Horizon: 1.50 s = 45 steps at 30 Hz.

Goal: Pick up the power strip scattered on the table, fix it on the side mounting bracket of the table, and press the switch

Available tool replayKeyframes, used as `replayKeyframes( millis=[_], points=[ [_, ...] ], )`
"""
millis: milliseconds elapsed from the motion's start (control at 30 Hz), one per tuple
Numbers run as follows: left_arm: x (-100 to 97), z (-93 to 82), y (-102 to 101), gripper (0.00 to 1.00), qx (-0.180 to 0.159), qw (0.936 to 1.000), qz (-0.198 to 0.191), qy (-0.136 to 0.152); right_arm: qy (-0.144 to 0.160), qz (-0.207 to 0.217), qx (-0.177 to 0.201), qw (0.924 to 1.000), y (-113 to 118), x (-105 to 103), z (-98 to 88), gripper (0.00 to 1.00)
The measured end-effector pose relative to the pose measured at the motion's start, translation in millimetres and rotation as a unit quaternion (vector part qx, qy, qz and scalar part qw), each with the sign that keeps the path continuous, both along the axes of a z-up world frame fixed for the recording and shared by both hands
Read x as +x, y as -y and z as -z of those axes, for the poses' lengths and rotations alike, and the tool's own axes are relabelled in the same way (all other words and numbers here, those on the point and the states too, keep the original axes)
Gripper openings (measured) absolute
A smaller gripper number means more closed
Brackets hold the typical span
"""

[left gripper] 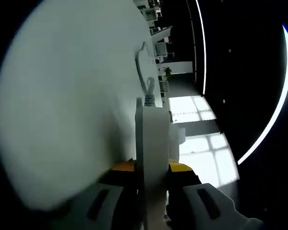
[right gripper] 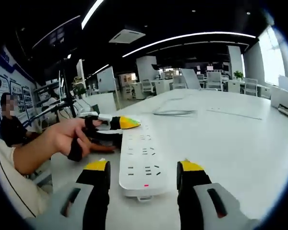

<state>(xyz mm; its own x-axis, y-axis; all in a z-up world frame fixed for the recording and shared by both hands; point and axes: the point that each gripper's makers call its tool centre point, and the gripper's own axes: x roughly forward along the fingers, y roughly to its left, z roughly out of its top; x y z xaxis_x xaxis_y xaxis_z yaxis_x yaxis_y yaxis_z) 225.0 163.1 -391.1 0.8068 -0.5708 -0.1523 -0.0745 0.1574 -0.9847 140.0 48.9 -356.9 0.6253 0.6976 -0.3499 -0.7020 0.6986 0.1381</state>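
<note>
A white power strip (right gripper: 143, 155) lies flat on the white table (right gripper: 240, 143), its near end with a small red mark toward me. My right gripper (right gripper: 144, 176) is open, its yellow-tipped jaws standing on either side of that near end without touching it. A hand (right gripper: 62, 139) holds my left gripper (right gripper: 113, 125) against the strip's far left edge. In the left gripper view the power strip (left gripper: 152, 143) stands edge-on between the jaws, and my left gripper (left gripper: 151, 168) is shut on it. The strip's white cable (left gripper: 143, 72) runs away over the table (left gripper: 67, 105).
A loose coil of cable (right gripper: 173, 112) lies farther back on the table. A person (right gripper: 9, 132) sits at the far left beside the table's edge. Office chairs (right gripper: 216, 81) and desks stand at the back. Bright windows (left gripper: 201, 139) show past the table's edge.
</note>
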Motion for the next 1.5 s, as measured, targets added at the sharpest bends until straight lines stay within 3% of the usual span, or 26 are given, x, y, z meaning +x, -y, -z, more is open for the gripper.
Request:
replayKeyframes(
  millis=[33, 333, 367, 467, 733, 1100, 1500],
  points=[
    [0.4, -0.5, 0.0, 0.26, 0.000, 1.0000, 0.000, 0.002, 0.015, 0.007, 0.004, 0.9999, 2.7, 3.3, -3.3, 0.52],
    [1.5, -9.5, 1.0, 0.26, -0.016, 0.9998, 0.007, 0.010, 0.044, -0.008, 0.024, 0.9987, 6.0, -0.7, -14.4, 0.54],
    [2.1, -10.3, 1.4, 0.26, -0.014, 0.9998, 0.010, 0.012, 0.070, -0.021, 0.031, 0.9969, 2.7, -2.8, -21.5, 0.52],
    [2.6, -13.1, 2.2, 0.26, -0.013, 0.9996, 0.019, 0.015, 0.096, -0.015, 0.056, 0.9937, 6.5, -3.3, -33.7, 0.53],
    [7.1, -23.5, 0.2, 0.26, -0.021, 0.9985, 0.044, 0.023, 0.094, -0.012, 0.069, 0.9931, 11.2, -15.8, -31.7, 0.53],
    [22.1, -36.9, -19.7, 0.26, -0.034, 0.9959, 0.076, 0.037, 0.094, -0.010, 0.074, 0.9927, 22.0, -23.0, -34.8, 0.52],
    [22.2, -47.2, -25.7, 0.26, -0.031, 0.9918, 0.114, 0.048, 0.095, -0.009, 0.082, 0.9921, 27.2, -34.2, -38.9, 0.52]
  ],
)
